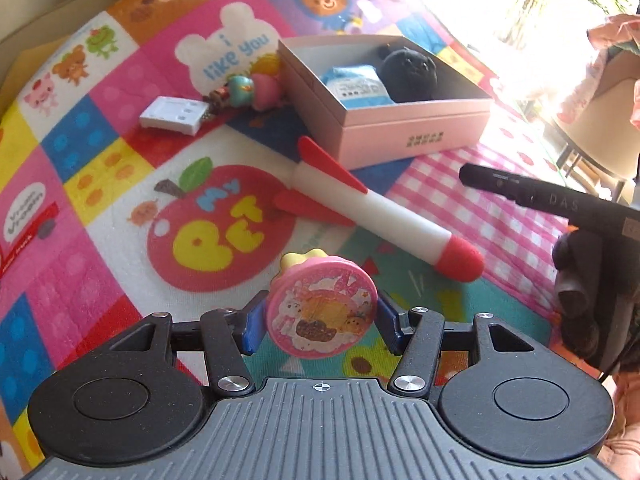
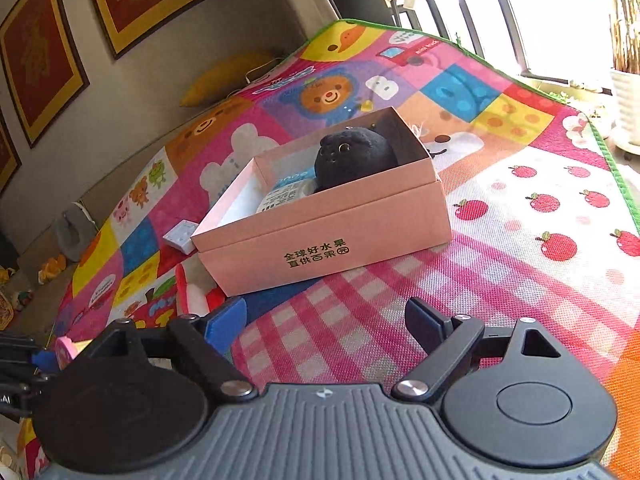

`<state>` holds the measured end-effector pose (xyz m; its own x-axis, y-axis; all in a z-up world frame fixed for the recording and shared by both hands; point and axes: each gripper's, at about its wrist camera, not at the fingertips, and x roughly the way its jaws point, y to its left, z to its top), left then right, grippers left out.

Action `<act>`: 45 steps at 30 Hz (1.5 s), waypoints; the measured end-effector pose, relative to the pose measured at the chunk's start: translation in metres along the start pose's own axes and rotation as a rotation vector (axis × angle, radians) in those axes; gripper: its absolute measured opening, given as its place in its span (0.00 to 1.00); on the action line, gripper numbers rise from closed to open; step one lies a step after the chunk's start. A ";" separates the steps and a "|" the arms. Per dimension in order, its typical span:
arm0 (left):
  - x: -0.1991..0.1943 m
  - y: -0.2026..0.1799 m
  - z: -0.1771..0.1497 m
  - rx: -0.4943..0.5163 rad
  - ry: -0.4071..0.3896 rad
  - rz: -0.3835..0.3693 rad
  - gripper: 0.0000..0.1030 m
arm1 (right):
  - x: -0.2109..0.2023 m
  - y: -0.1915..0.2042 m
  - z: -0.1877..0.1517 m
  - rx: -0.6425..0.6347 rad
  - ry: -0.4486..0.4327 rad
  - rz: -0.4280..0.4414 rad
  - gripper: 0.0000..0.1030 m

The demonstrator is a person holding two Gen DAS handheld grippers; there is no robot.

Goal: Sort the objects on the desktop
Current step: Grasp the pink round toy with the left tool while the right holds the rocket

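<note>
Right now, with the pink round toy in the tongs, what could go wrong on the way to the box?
1. The left tongs pinch the pink round toy only by its rounded edge, so it might slip or twist out.
2. The rocket toy lies between it and the pink box; a low pass could bump it.
3. The box already holds a black plush and a blue packet, so the toy may land on them.

I see daylight flooding from the window (image 2: 560, 12), blowing out the corner beyond the box (image 1: 384, 96); edges bow with fisheye distortion, mat (image 1: 120, 184) colours stay sharp.
</note>
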<state>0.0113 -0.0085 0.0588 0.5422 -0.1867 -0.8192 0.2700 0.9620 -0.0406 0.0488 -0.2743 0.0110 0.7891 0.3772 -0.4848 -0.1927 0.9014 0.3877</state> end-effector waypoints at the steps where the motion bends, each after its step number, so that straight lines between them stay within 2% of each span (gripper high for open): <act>1: 0.003 -0.002 -0.001 0.007 0.009 0.011 0.59 | -0.001 0.000 -0.001 0.003 -0.005 0.003 0.86; 4: 0.007 -0.003 0.003 0.003 -0.006 0.050 0.60 | -0.002 -0.001 -0.001 0.009 -0.014 0.007 0.91; 6: 0.006 -0.003 0.008 0.015 -0.032 0.087 0.66 | -0.004 -0.003 -0.001 0.019 -0.024 0.008 0.94; 10: -0.006 -0.003 0.020 0.050 -0.114 0.180 0.79 | -0.004 -0.007 0.000 0.047 -0.026 0.013 0.95; 13: -0.022 0.003 0.017 0.024 -0.149 0.155 0.86 | -0.003 -0.011 0.001 0.071 -0.019 0.017 0.95; 17: -0.036 -0.005 -0.010 0.060 -0.151 0.074 0.92 | -0.001 -0.013 0.001 0.089 -0.011 0.016 0.95; 19: -0.034 -0.011 -0.028 0.058 -0.151 0.081 0.92 | -0.002 -0.011 0.001 0.075 -0.014 0.017 0.95; 21: -0.032 -0.012 -0.040 0.042 -0.174 0.111 0.93 | -0.010 0.002 0.000 -0.017 -0.030 0.028 0.95; 23: -0.030 -0.009 -0.050 0.013 -0.193 0.119 0.94 | -0.020 0.028 -0.005 -0.183 -0.037 0.029 0.90; 24: -0.028 -0.006 -0.054 0.002 -0.188 0.104 0.94 | -0.026 0.043 -0.007 -0.259 -0.032 0.049 0.83; 25: -0.027 -0.004 -0.056 0.000 -0.180 0.089 0.95 | -0.031 0.056 -0.007 -0.314 -0.020 0.089 0.74; 28: -0.021 -0.004 -0.068 0.037 -0.172 0.085 0.95 | -0.038 0.097 -0.006 -0.399 0.055 0.266 0.58; 30: -0.020 -0.006 -0.072 0.057 -0.179 0.095 0.96 | -0.031 0.118 -0.007 -0.426 0.111 0.347 0.54; 33: -0.019 -0.003 -0.075 0.055 -0.195 0.081 0.96 | -0.011 0.145 -0.015 -0.456 0.223 0.407 0.54; 35: -0.018 0.001 -0.075 0.040 -0.207 0.074 0.96 | -0.001 0.155 -0.021 -0.485 0.263 0.404 0.46; 36: -0.018 0.003 -0.075 0.030 -0.211 0.071 0.96 | 0.002 0.158 -0.023 -0.495 0.280 0.398 0.31; 37: -0.017 0.006 -0.075 0.019 -0.215 0.067 0.96 | 0.007 0.159 -0.023 -0.491 0.303 0.399 0.27; 39: -0.014 0.011 -0.072 0.008 -0.220 0.064 0.96 | 0.012 0.155 -0.019 -0.448 0.312 0.390 0.27; 42: -0.011 0.015 -0.067 -0.006 -0.231 0.069 0.96 | 0.023 0.146 -0.008 -0.387 0.291 0.333 0.27; 45: -0.009 0.018 -0.061 -0.020 -0.250 0.074 0.96 | 0.038 0.134 0.001 -0.306 0.314 0.322 0.27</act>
<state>-0.0376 0.0224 0.0303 0.7404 -0.1567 -0.6536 0.2078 0.9782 0.0009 0.0534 -0.1395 0.0456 0.4591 0.6479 -0.6079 -0.5941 0.7326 0.3322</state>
